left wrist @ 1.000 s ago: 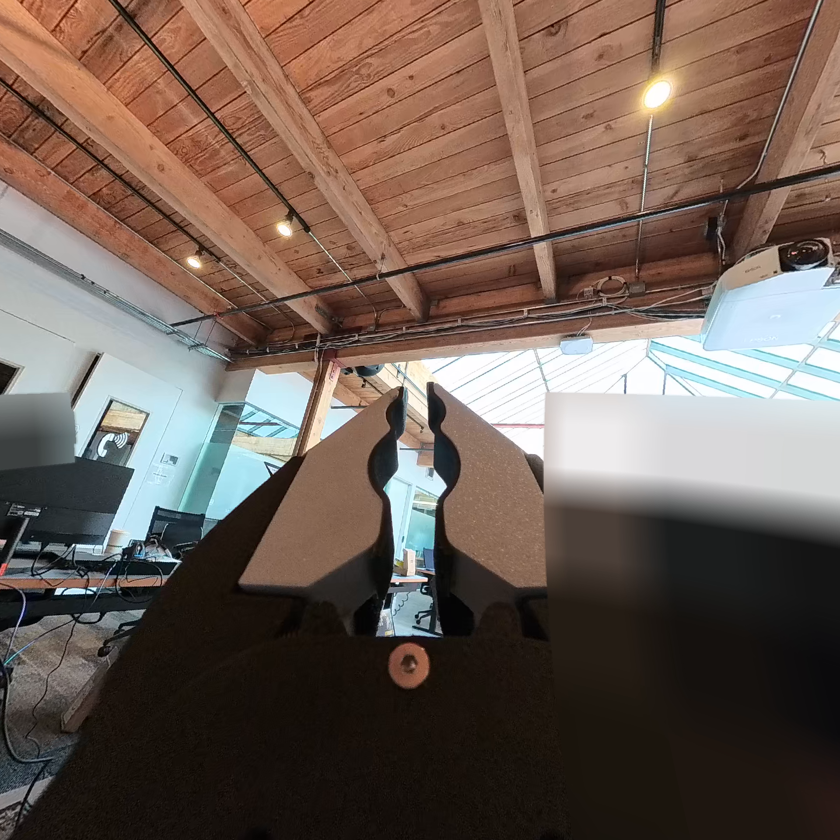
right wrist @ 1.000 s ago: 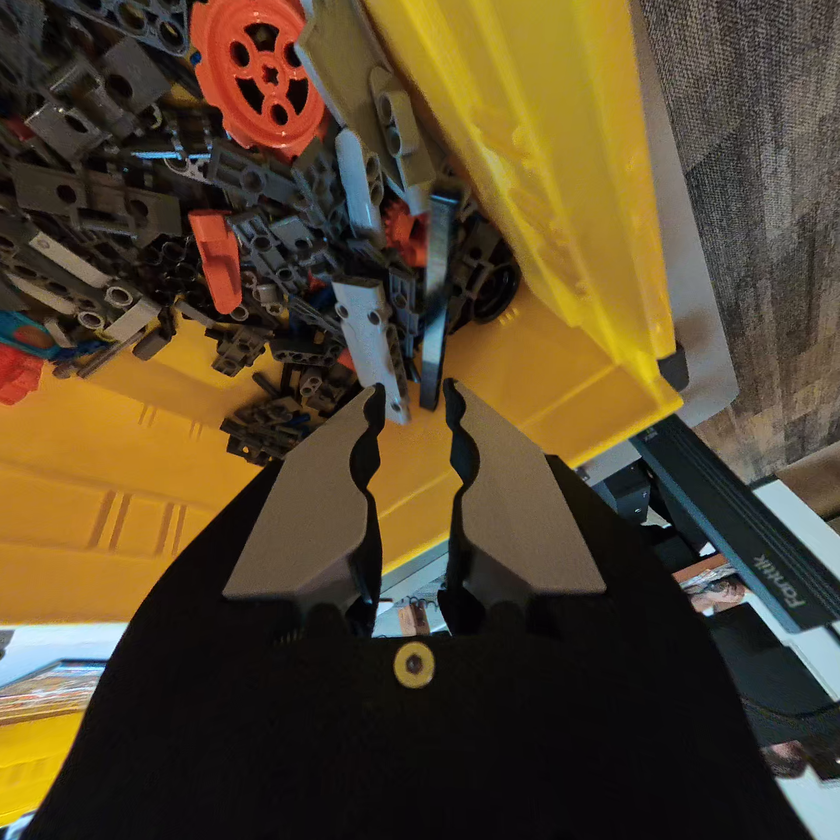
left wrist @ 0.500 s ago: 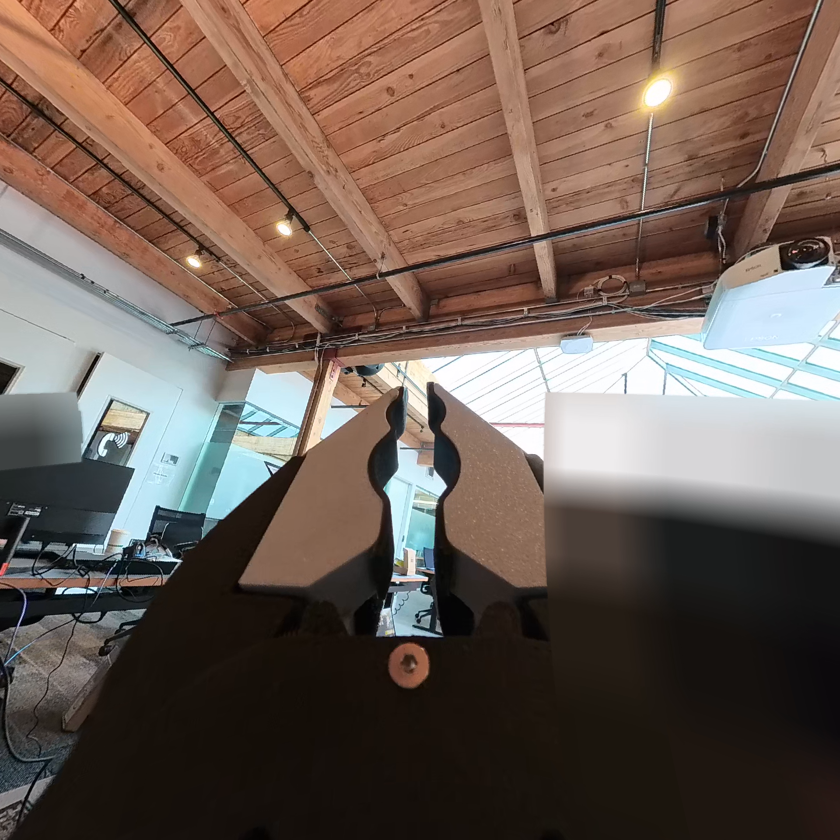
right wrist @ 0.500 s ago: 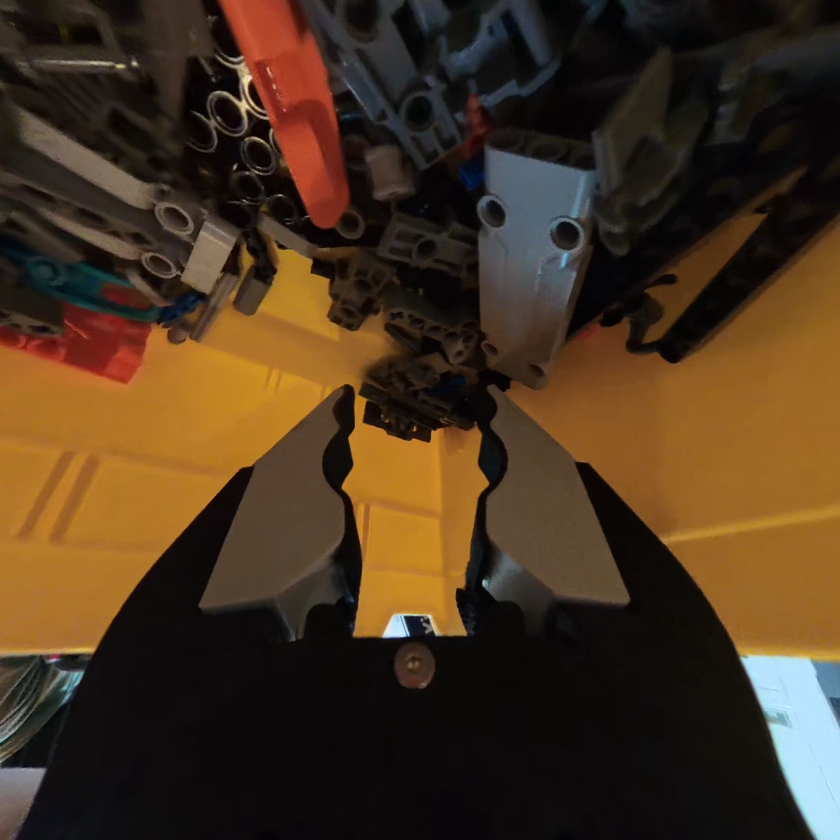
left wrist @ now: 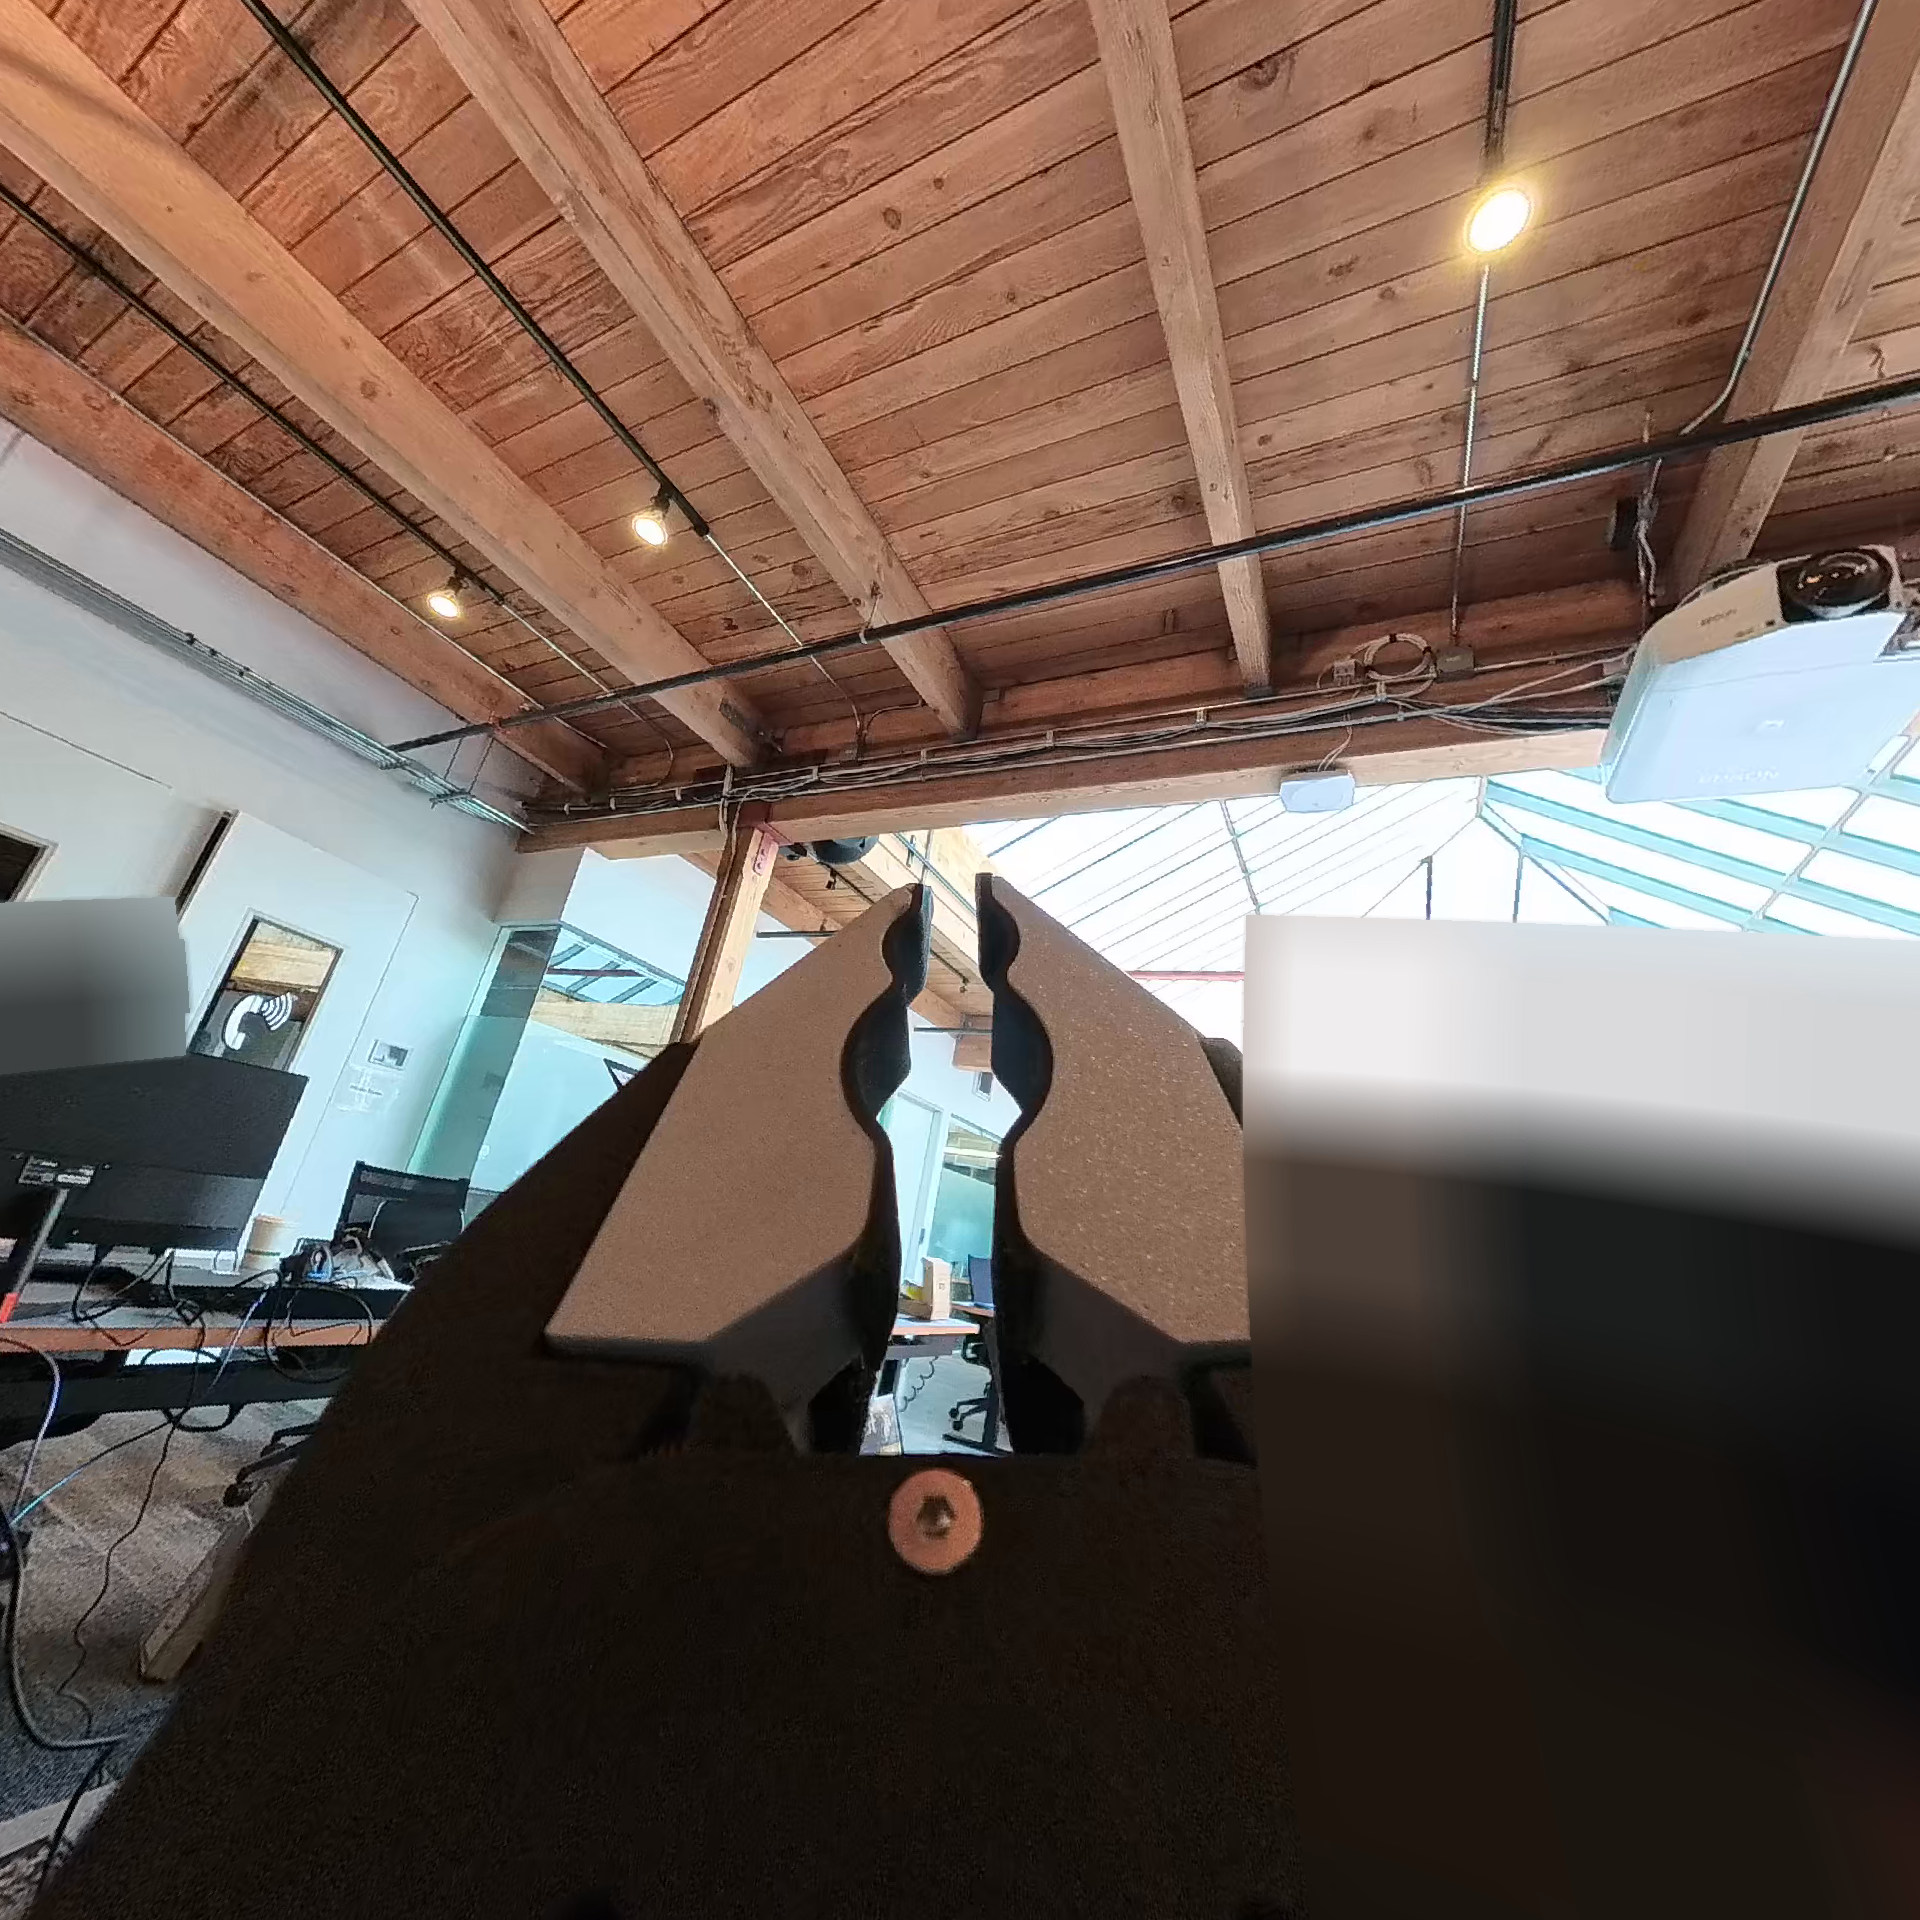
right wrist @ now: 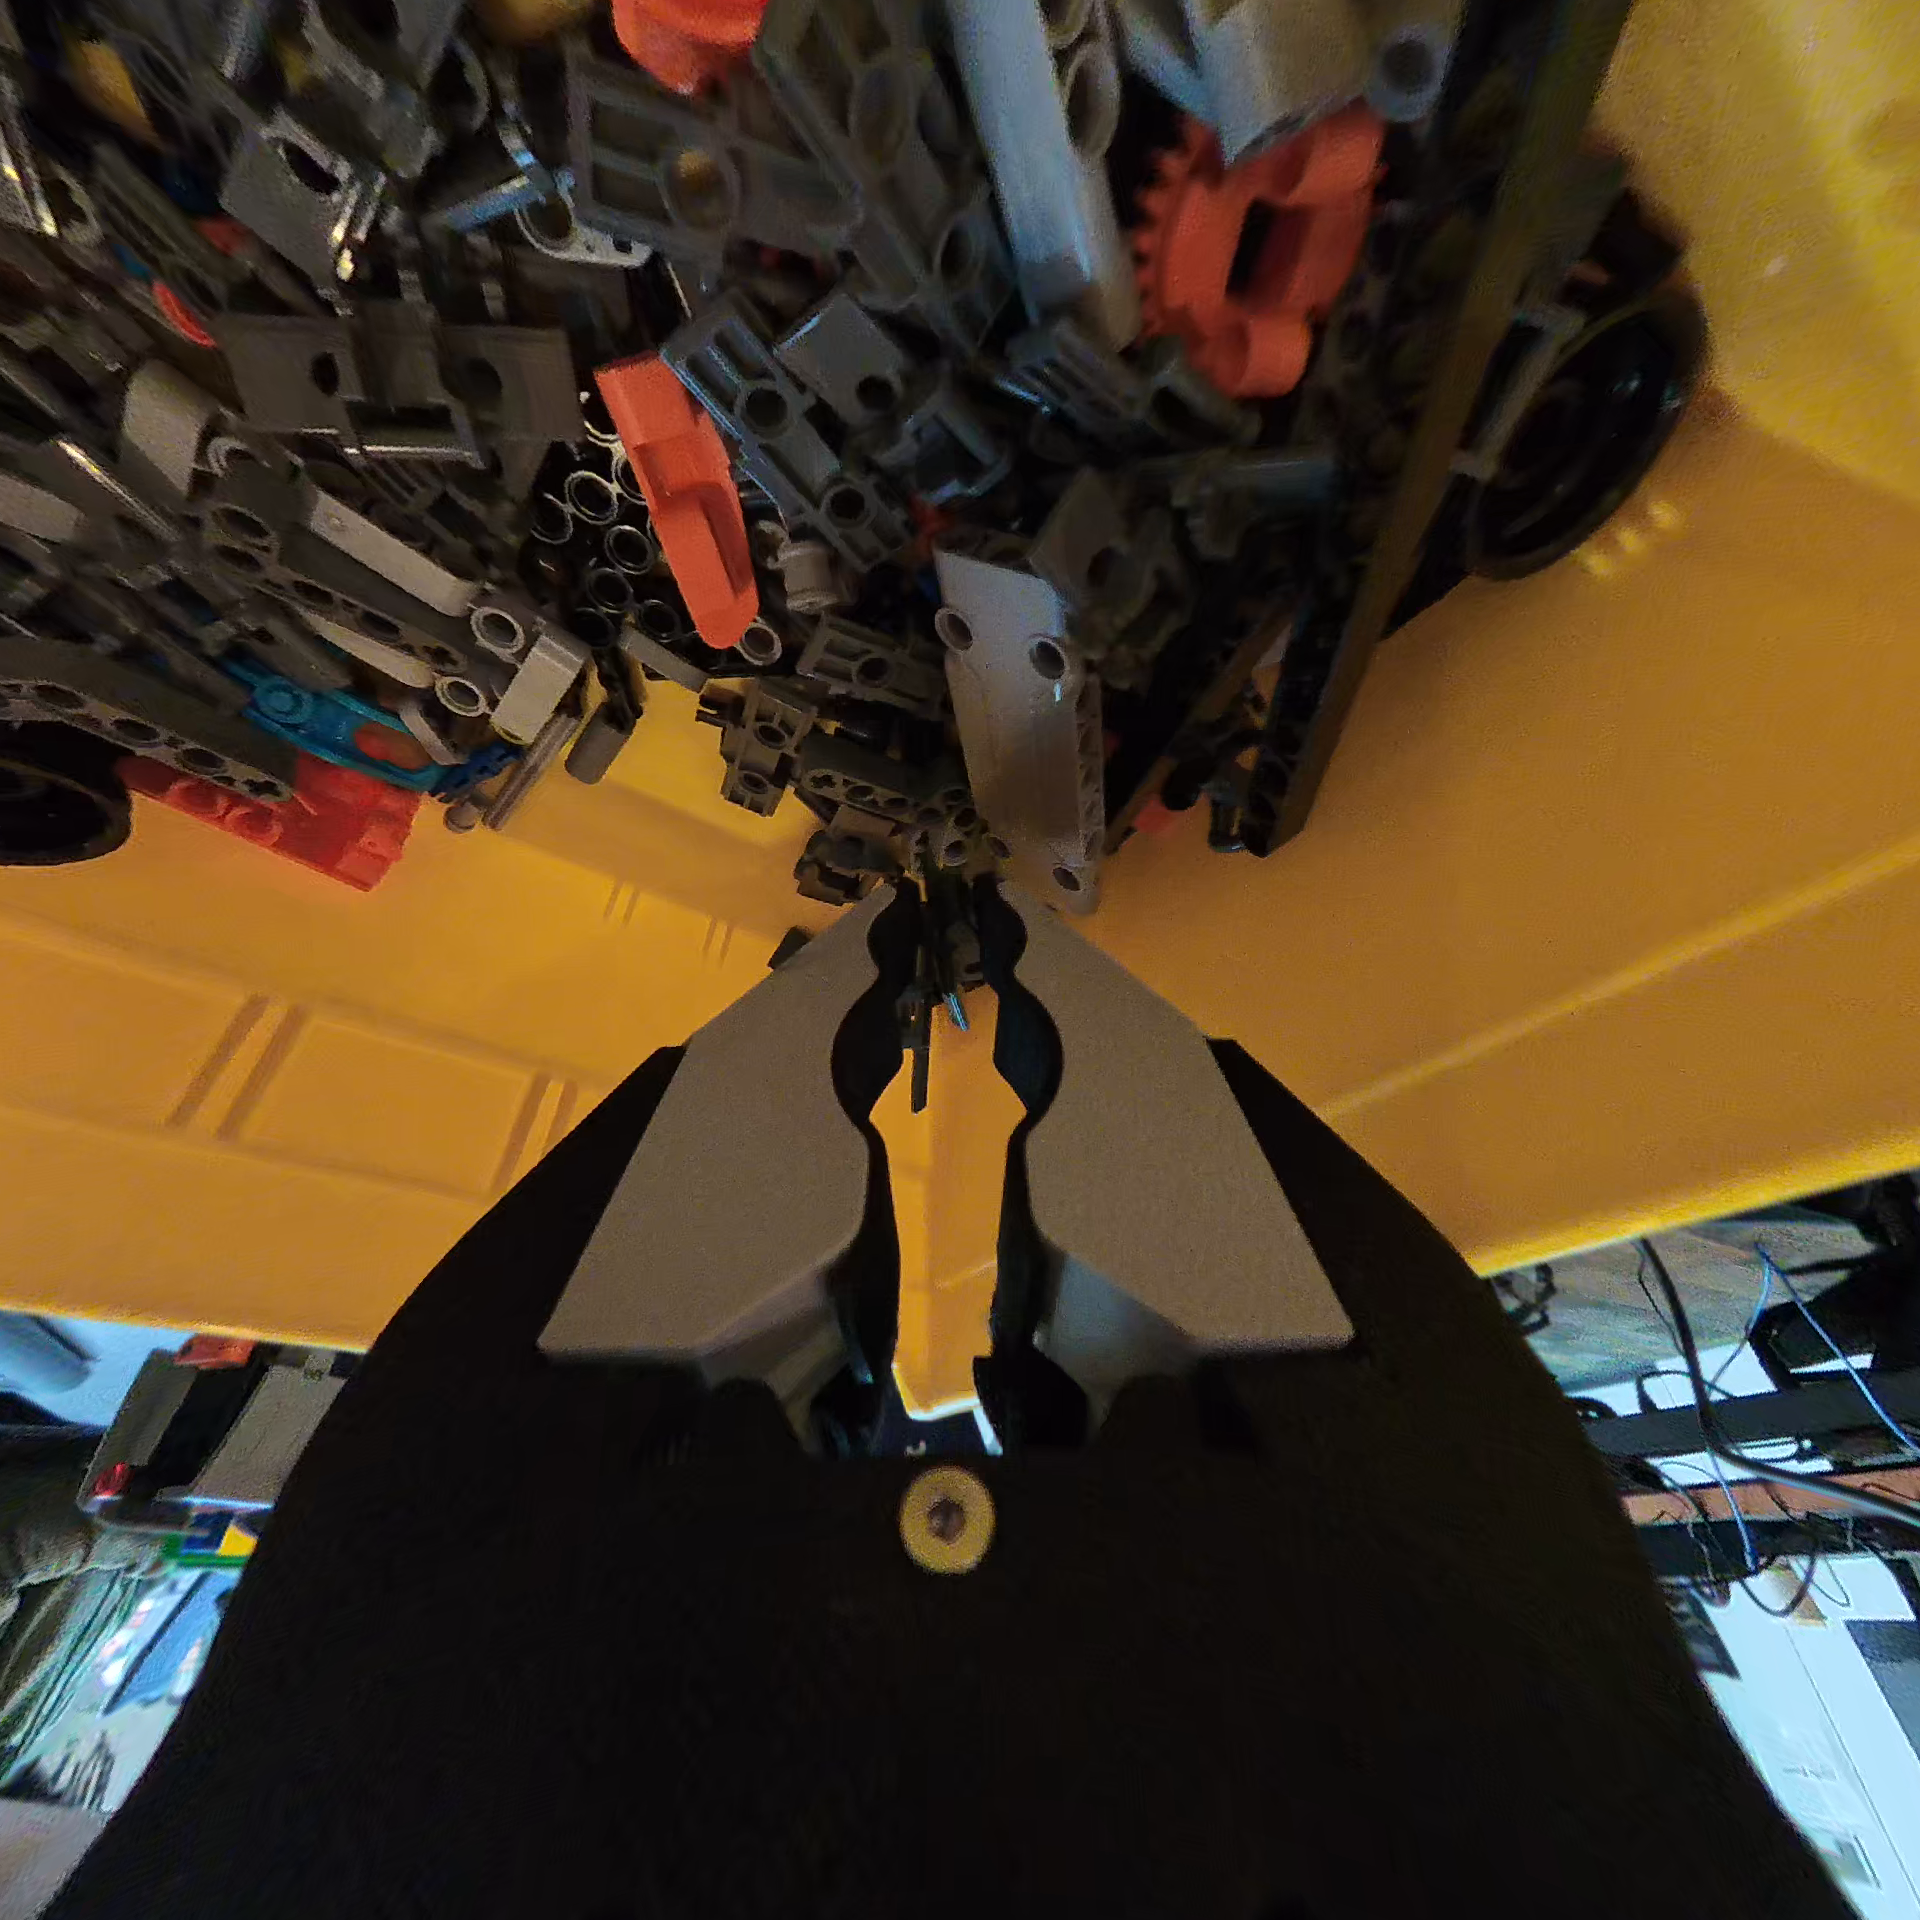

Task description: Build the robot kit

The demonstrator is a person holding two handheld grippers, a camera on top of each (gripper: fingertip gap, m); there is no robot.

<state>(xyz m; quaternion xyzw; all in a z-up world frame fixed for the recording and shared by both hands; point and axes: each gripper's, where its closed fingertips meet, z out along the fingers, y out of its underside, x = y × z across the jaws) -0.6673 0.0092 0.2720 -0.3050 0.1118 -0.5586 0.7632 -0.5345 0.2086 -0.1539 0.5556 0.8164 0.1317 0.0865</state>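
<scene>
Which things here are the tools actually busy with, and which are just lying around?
In use: right tool, shut on a small dark piece at the edge of the brick pile; yellow bin.
Lying about: orange piece, grey panel, black tyre; left tool, empty, pointing at the wooden ceiling.

In the right wrist view, the heap of building-toy pieces (right wrist: 727, 416) fills the upper frame inside the bin (right wrist: 312, 1091); the right gripper (right wrist: 943, 914) at centre pinches a small connector piece (right wrist: 935, 977) at the heap's lower edge, with a wheel (right wrist: 1569, 436) at upper right.

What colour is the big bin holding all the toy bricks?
Yellow bin, clearest in the right wrist view.
</scene>
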